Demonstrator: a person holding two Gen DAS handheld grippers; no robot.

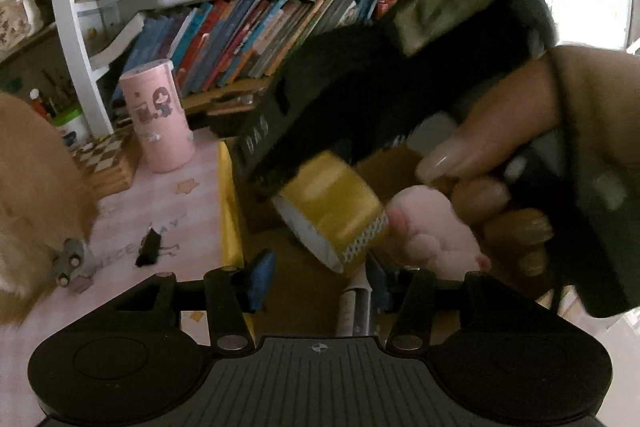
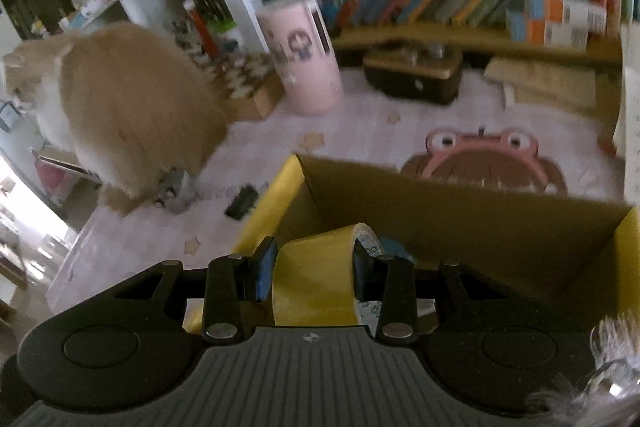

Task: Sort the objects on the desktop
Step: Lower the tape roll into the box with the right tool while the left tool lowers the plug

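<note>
My right gripper (image 2: 314, 269) is shut on a roll of yellow tape (image 2: 320, 267) and holds it over the open cardboard box (image 2: 440, 211) with yellow sides. In the left wrist view the same tape roll (image 1: 336, 215) hangs from the right gripper (image 1: 320, 167) above the box (image 1: 228, 203), beside a pink plush paw (image 1: 432, 231). My left gripper (image 1: 320, 275) is open and empty just below the tape. A black binder clip (image 1: 150, 247) (image 2: 242, 201) and a small grey toy car (image 1: 70, 259) (image 2: 174, 187) lie on the pink desk mat (image 1: 160, 211).
An orange and white cat (image 2: 120, 99) stands on the left of the desk, over the toy car. A pink cylinder tin (image 2: 300, 55), a chessboard (image 2: 248, 75), a dark box (image 2: 416, 75) and bookshelves stand at the back.
</note>
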